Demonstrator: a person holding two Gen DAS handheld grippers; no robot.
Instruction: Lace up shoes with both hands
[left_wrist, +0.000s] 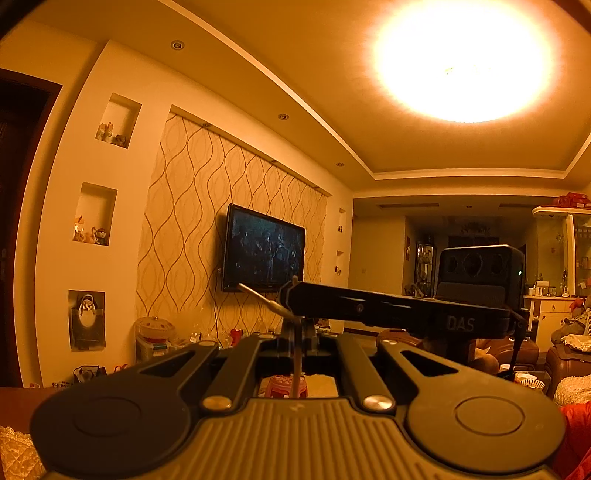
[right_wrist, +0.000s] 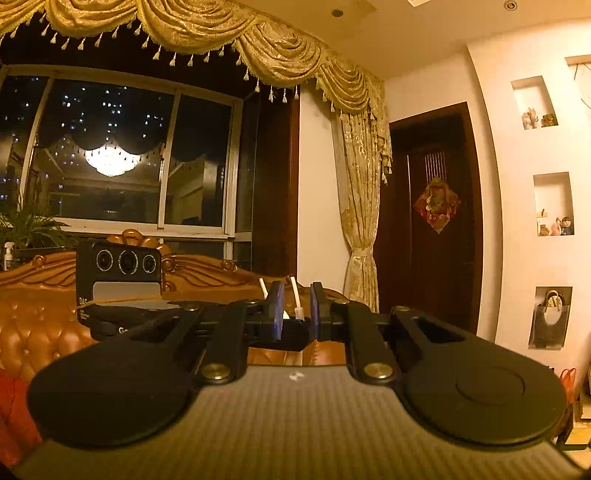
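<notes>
White lace end stands between the right gripper jaws, still apart. Left gripper jaws clamp the lace. Handover step; next, right jaws must clamp.

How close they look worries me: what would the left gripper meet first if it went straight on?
Most likely the right gripper, which crosses just ahead of the left gripper, whose fingers are shut on the lace; depth is unclear.

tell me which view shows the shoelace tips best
Right wrist view: both white shoelace tips show sharp, one between the right hand-held gripper's fingers. Left wrist view shows only one tip, dim, plus a blurred strand.
</notes>
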